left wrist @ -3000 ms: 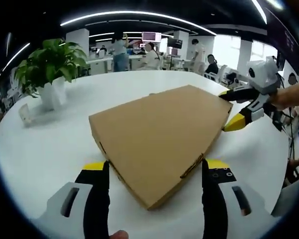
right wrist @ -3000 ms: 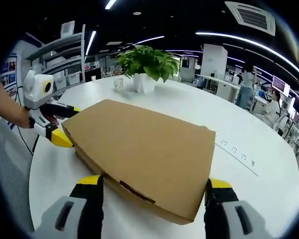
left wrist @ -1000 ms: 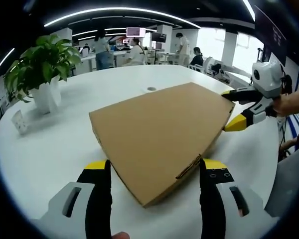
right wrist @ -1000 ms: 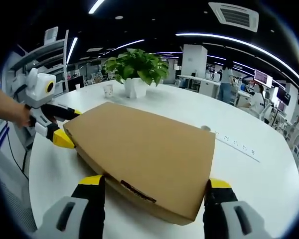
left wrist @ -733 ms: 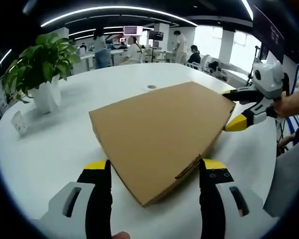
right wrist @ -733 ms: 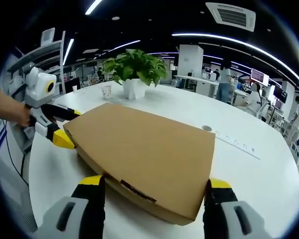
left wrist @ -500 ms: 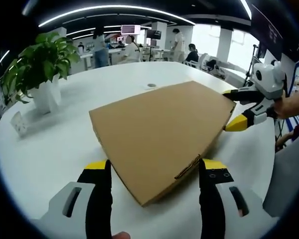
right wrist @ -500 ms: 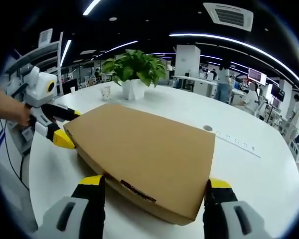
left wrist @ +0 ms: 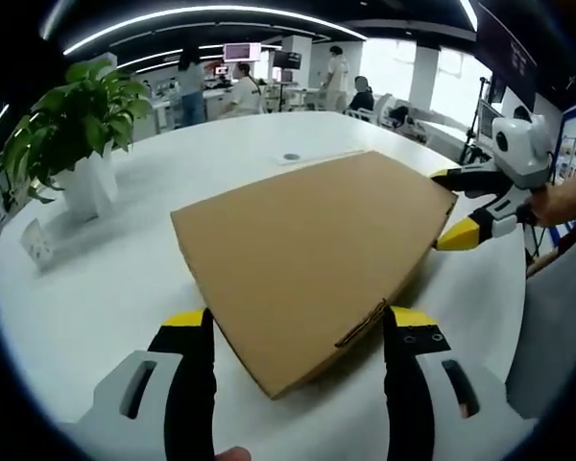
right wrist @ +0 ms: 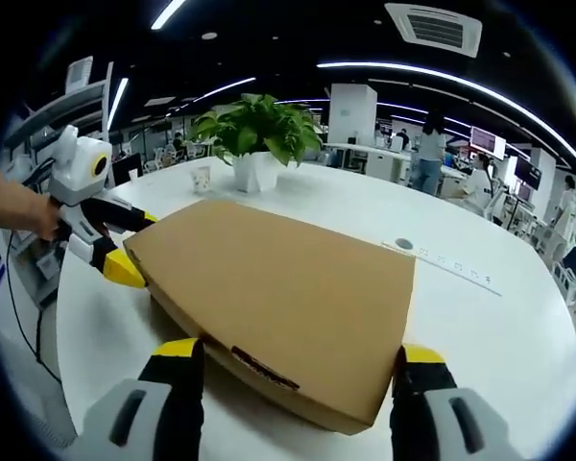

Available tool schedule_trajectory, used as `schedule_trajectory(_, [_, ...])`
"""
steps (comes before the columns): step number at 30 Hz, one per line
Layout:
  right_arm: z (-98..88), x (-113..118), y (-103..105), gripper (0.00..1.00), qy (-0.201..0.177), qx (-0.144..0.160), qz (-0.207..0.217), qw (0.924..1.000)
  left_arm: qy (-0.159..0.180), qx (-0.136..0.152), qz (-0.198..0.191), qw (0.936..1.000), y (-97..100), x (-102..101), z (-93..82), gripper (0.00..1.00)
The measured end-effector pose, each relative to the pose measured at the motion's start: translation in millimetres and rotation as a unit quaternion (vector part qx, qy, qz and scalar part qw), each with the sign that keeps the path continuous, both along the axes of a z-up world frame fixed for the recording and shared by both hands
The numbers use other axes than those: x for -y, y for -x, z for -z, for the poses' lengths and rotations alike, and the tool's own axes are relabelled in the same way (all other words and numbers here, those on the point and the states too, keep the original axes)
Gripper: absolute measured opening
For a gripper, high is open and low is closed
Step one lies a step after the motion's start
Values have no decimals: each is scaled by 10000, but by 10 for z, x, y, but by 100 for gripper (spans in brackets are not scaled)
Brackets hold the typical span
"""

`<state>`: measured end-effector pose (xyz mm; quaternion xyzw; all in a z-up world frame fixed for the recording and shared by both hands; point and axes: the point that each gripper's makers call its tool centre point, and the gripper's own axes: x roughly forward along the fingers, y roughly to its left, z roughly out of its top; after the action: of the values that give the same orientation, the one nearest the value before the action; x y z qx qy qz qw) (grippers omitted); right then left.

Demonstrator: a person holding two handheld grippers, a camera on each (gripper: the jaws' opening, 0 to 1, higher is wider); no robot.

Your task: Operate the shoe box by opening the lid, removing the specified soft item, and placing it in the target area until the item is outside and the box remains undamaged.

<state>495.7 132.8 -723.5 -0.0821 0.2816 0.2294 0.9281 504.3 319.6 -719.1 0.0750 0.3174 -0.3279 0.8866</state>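
Shoe box point(left wrist: 312, 245) lid closed; thin cardboard, likely light, crushable. Left gripper point(left wrist: 298, 331) and right gripper point(right wrist: 298, 365) spread wide, straddling opposite corners. Grip lid edges gently.

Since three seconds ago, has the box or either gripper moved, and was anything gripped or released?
Nothing was gripped or released. The cardboard box lies closed on the white table as before. The left gripper and right gripper stay open, each with its jaws astride one end of the box. Only the background shifts slightly, so the cameras moved a little. The potted plant stands where it was.
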Motion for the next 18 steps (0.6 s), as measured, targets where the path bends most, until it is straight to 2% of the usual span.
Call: schedule_trajectory(18, [0,-247,133,78,4,-8,303,9995,-243,-92,262,9993,-4,-209,25,72])
